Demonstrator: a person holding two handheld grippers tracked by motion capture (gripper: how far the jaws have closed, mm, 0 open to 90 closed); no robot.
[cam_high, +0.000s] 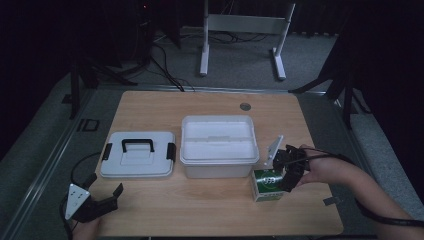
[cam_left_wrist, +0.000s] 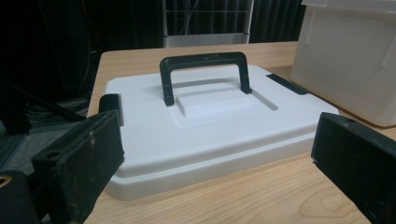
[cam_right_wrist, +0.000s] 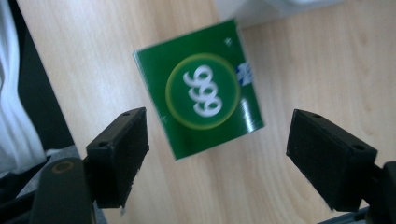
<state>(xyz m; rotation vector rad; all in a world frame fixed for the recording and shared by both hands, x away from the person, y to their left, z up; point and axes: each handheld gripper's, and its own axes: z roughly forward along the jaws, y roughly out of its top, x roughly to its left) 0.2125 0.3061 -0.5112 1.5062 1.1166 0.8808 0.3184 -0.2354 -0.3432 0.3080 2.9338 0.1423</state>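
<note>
Hovering above green carton (cam_right_wrist: 198, 88) on tabletop (cam_high: 200, 205) beside open bin (cam_high: 218, 145): right hand-held gripper (cam_right_wrist: 217, 154) released, empty; left hand-held gripper (cam_left_wrist: 210, 163) released. Off-centre closing could topple carton.

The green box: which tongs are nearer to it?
Right. The right tongs hang just above the green box, jaws open and apart from it; the left tongs sit at the table's opposite front corner, before the white lid.
</note>
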